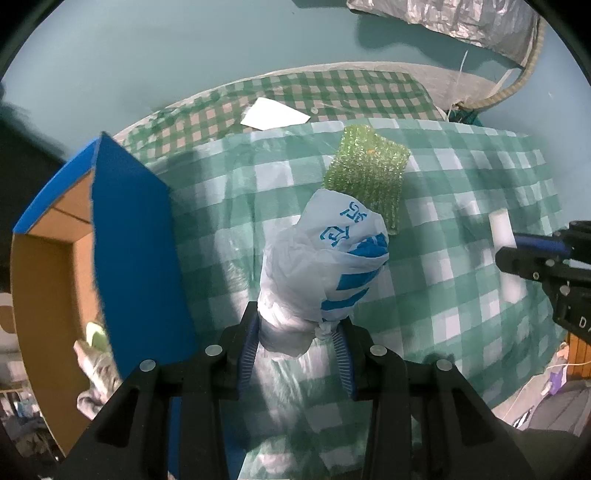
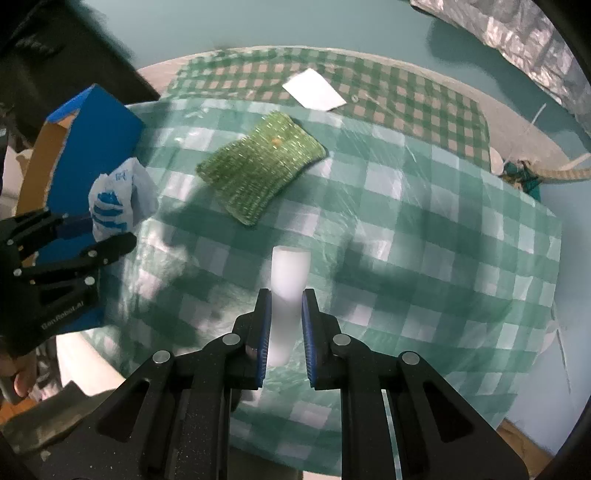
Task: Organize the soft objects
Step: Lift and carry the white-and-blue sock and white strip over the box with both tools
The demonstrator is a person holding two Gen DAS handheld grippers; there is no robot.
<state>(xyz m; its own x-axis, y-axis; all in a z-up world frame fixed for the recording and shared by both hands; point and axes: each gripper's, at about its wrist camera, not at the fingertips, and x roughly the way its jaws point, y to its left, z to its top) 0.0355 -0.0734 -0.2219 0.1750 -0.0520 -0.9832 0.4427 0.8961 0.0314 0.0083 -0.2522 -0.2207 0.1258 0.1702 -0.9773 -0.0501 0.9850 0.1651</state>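
**Two grippers, two soft loads, one box waiting**

The left gripper (image 1: 297, 341) pinches a knotted white plastic bag with blue print (image 1: 325, 266) near its tied end, the bag hanging forward over the bench (image 1: 461, 295). The right gripper (image 2: 284, 325) clamps a white foam cylinder (image 2: 288, 284) between its blue pads, the cylinder standing up past the fingertips. Both items appear lifted clear of the cloth, which suggests each is on its way to a container rather than being set down.

That container is most likely the blue cardboard box (image 1: 133, 240) at the bench's left edge, its brown inside open toward the left gripper; something pale and soft (image 1: 96, 332) seems to lie in it already, though blur hides what. A green sparkly scrubbing pad (image 2: 262, 166) lies flat in the middle of the bench, apart from both grippers and probably next to be collected.

The bench is spread with a green-and-white checked cloth under clear plastic film; a second, finer check cloth (image 2: 406, 99) lies beyond, carrying a white paper sheet (image 2: 314, 90). A teal wall (image 1: 184, 48) backs the scene, with a crinkled silver cover (image 1: 461, 22) hanging at upper right.
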